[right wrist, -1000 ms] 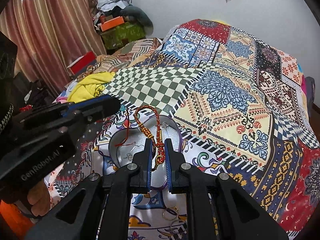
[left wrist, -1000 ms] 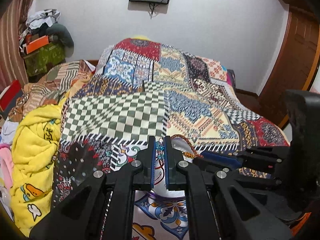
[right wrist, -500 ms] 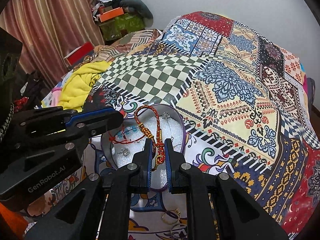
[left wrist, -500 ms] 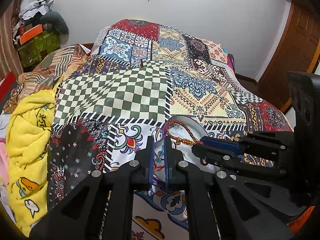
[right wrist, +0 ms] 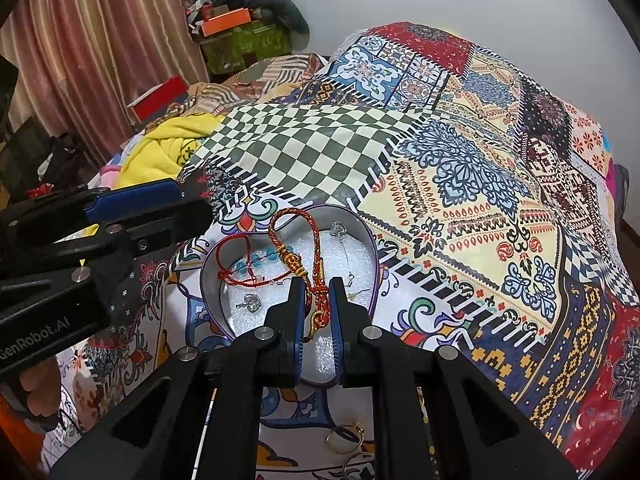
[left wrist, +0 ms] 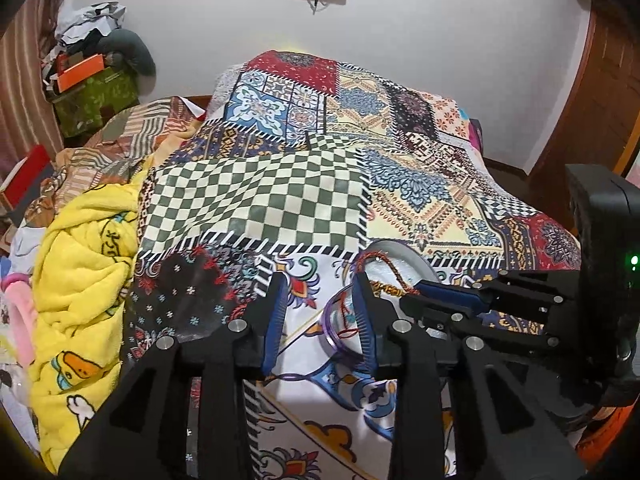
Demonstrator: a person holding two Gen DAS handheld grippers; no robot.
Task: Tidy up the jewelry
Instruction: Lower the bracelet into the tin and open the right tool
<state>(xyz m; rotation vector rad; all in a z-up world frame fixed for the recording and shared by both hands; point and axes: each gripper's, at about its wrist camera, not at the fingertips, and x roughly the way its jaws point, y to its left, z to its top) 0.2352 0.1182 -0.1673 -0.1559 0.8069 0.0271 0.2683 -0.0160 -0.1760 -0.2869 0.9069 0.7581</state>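
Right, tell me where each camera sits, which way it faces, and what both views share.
Left wrist: rides the left gripper, looks forward over the bed; its open fingers and the right gripper show.
Right wrist: rides the right gripper, looks down into the heart-shaped box; its fingers pinch the red-gold cord bracelet; the left gripper and a hand show.
Shared: box, bracelet, checkered patch, yellow blanket.

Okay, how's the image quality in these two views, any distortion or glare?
Left wrist view: strong fisheye bending, dark corners, quilt sharp, left tongs open. Right wrist view: same curvature, white lining of the heart-shaped box bright, nearly washed out; braided bracelet between the right tongs stays crisp.
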